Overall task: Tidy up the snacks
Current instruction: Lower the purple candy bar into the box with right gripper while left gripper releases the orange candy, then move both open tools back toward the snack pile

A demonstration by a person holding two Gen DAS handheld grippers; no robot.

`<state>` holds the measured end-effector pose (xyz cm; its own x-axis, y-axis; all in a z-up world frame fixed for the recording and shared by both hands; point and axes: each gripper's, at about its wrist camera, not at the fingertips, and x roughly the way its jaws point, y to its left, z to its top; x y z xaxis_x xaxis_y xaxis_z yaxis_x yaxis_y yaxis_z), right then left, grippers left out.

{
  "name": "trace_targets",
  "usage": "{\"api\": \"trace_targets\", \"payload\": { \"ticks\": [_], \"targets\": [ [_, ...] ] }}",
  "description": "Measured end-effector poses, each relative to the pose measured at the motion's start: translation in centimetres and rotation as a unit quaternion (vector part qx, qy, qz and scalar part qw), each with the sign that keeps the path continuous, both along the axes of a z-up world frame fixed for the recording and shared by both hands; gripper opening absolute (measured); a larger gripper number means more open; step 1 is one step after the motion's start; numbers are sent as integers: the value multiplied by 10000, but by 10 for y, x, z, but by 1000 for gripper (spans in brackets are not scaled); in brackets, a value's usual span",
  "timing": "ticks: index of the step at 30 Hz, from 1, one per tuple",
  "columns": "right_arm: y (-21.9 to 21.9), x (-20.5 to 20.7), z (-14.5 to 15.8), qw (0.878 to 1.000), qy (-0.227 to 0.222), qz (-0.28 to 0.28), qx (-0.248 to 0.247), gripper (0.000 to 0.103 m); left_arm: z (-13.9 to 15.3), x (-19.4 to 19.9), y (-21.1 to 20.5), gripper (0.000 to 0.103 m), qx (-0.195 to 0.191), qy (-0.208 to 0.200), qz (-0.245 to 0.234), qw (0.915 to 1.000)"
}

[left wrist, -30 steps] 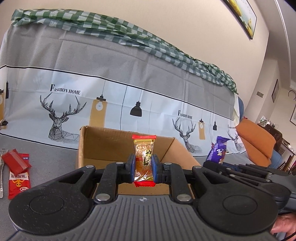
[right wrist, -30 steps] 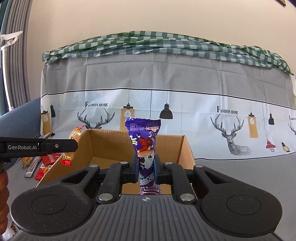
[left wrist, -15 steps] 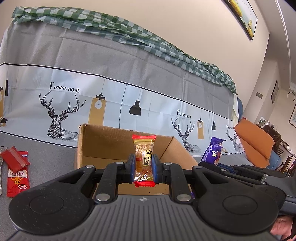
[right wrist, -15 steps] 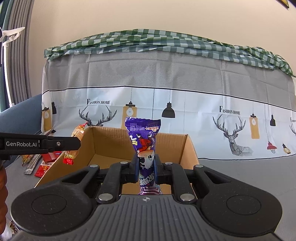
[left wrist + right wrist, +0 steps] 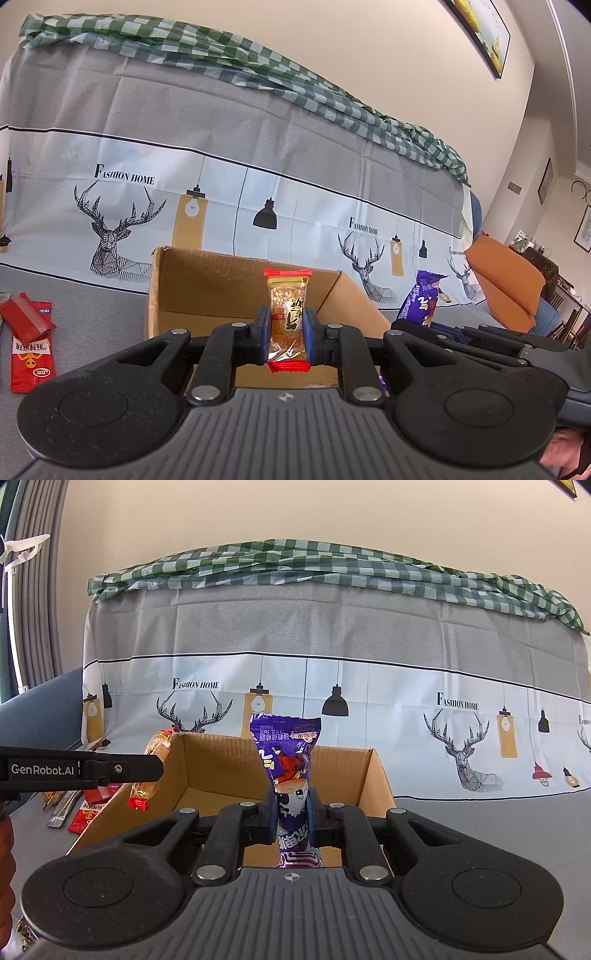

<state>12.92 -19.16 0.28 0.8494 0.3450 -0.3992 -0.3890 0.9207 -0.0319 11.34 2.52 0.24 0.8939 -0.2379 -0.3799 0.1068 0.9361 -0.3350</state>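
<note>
Both grippers clenched, left gripper on the peanut bar, right gripper on the purple packet at frame centre: carry each fully over the cardboard box wall before letting go.

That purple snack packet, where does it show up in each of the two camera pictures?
Left wrist view: the purple snack packet stands at the right, beyond the cardboard box, held by the right gripper.
Right wrist view: the packet stands upright at the centre, clamped between the fingers.
Shared landmark: the open cardboard box in front of the deer-print cloth.
</note>
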Motion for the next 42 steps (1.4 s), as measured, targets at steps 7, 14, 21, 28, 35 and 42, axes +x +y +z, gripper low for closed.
{"api": "trace_targets", "payload": {
  "ticks": [7,14,21,28,35,42],
  "targets": [
    [-1,0,-1,10000,-6,1,-4,15,1,-1,-1,19,-15,-7,-17,10000],
    [0,0,-1,10000,-3,-1,-5,15,1,-1,-1,19,-31,-19,-39,10000],
    [4,4,-5,9997,114,-78,-182,36,-1,-1,-5,49,-38,43,-211,9998],
    [6,3,-3,9998,71,-143,-105,50,0,-4,3,55,-87,37,-92,9999],
    [22,-5,-2,9999,-7,-104,-97,64,10,-31,19,81,209,-350,294,9987],
    [48,-19,2,9999,-120,38,-7,75,24,-65,51,101,727,-654,808,9919]
  ]
}}
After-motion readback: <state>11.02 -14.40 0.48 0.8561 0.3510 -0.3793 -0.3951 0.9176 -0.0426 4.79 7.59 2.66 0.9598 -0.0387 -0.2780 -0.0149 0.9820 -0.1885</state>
